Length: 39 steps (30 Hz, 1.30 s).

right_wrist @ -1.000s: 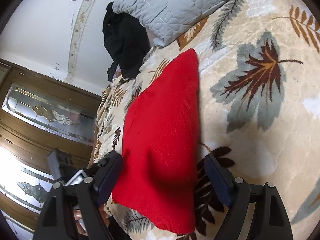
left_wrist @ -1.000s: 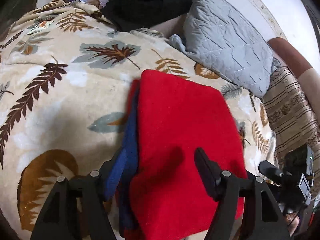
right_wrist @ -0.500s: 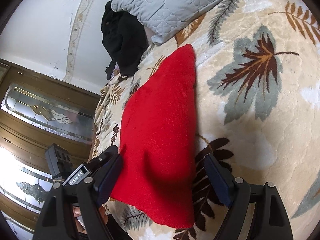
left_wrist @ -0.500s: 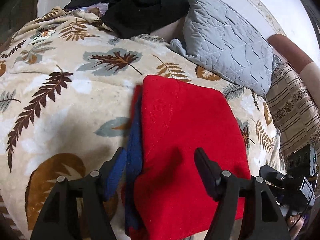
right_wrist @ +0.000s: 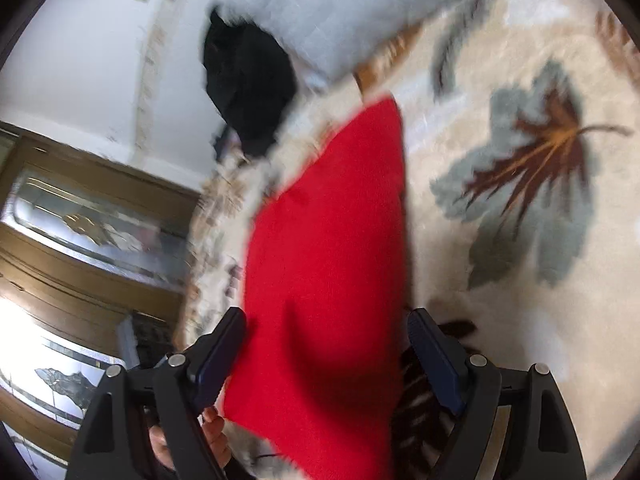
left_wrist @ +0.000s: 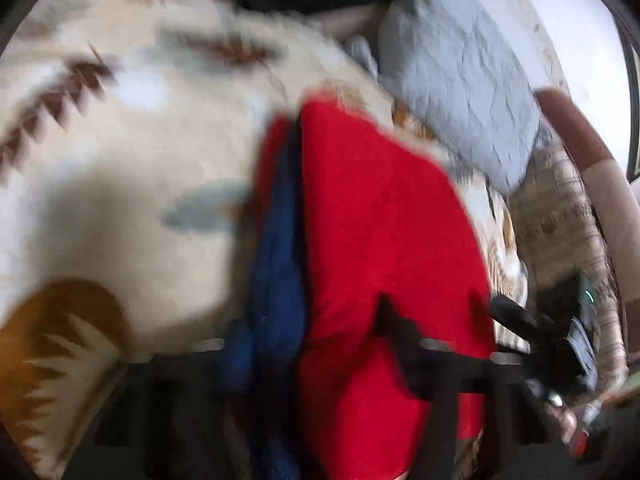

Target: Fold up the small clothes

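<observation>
A folded red garment (left_wrist: 380, 240) with a blue trim layer (left_wrist: 276, 272) along its left edge lies flat on the leaf-patterned blanket (left_wrist: 120, 160). It also shows in the right wrist view (right_wrist: 328, 280). My left gripper (left_wrist: 316, 344) is open, its blurred fingers either side of the garment's near end. My right gripper (right_wrist: 326, 344) is open, fingers straddling the garment's other end just above it. Neither holds cloth. The left wrist view is motion-blurred.
A grey quilted pillow (left_wrist: 460, 72) and a pile of black clothes (right_wrist: 248, 84) lie at the far side of the bed. A striped cushion (left_wrist: 560, 220) is to the right. A wooden glazed door (right_wrist: 80, 240) stands beyond the bed edge.
Both grippers have shifted over the garment while staying open; the left view has become blurred by fast motion. The garment lies as before.
</observation>
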Available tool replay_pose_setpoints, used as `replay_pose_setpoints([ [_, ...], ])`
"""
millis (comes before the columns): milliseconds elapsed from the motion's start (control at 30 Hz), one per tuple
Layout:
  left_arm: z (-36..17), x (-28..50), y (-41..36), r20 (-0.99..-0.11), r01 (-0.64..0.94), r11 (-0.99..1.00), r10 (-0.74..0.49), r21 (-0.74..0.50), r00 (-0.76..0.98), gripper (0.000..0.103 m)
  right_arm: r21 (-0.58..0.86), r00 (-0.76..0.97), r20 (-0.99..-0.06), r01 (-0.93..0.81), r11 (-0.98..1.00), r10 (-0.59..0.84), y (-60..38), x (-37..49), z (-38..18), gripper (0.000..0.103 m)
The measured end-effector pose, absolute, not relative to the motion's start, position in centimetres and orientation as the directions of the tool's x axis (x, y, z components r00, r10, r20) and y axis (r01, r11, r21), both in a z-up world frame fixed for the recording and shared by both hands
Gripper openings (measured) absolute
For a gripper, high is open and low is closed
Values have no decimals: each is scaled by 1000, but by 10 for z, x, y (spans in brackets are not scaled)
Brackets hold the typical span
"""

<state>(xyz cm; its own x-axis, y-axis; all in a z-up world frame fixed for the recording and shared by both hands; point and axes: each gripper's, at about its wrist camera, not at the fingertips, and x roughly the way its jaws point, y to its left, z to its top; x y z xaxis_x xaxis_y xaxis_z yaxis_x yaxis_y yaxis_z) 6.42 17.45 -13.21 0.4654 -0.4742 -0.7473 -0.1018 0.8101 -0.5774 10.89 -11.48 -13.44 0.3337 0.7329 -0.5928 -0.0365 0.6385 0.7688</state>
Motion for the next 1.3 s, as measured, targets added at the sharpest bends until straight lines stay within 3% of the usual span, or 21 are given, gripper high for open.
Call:
replay_pose_setpoints([
  [33,-133,64,176,-738,-101,801,-484,-590,470,42,762,282,-616,-23,647,736,-105,115,-146,85],
  [67,-131,64,176,-737,-96,801,-488,-591,467,34,761,258,-615,-53,647,745,-97,118,-149,68],
  [100,-128,64,176,-737,-88,805,-486,-587,469,32,728,252,-640,-101,678,726,-87,119,-147,56],
  [167,-119,64,173,-735,-75,814,-477,-577,482,28,683,256,-675,-138,717,692,-78,119,-136,47],
  [300,-81,64,149,-677,-2,811,-486,-585,553,27,610,305,-685,-258,749,662,-76,113,-88,44],
  [433,-50,80,118,-624,86,816,-501,-572,600,28,581,409,-632,-312,752,658,-109,112,-37,44],
  [500,-53,98,102,-633,85,814,-508,-574,584,32,585,446,-617,-292,757,648,-134,121,-32,45],
  [533,-65,113,89,-673,69,829,-496,-555,549,39,598,462,-611,-262,757,643,-148,127,-39,47],
  [600,-99,134,73,-784,-19,876,-422,-482,455,46,605,467,-638,-189,774,613,-169,141,-65,65],
  [633,-120,142,68,-837,-61,895,-387,-441,387,56,598,446,-685,-109,794,576,-179,147,-86,71],
  [700,-120,134,72,-807,-54,886,-392,-460,441,60,562,427,-754,27,827,499,-198,145,-113,72],
  [1033,-68,96,78,-793,-24,952,-240,-305,560,59,598,585,-552,-218,772,594,-183,96,-44,76],
  [1100,-62,86,79,-794,-37,960,-207,-277,572,60,625,530,-566,-224,748,632,-169,102,-60,89],
  [1167,-56,74,81,-796,-53,969,-167,-243,582,65,629,453,-646,-140,765,614,-159,116,-95,89],
  [1300,-41,47,88,-776,-74,983,-87,-171,625,72,604,529,-605,-182,776,595,-151,96,-62,89],
])
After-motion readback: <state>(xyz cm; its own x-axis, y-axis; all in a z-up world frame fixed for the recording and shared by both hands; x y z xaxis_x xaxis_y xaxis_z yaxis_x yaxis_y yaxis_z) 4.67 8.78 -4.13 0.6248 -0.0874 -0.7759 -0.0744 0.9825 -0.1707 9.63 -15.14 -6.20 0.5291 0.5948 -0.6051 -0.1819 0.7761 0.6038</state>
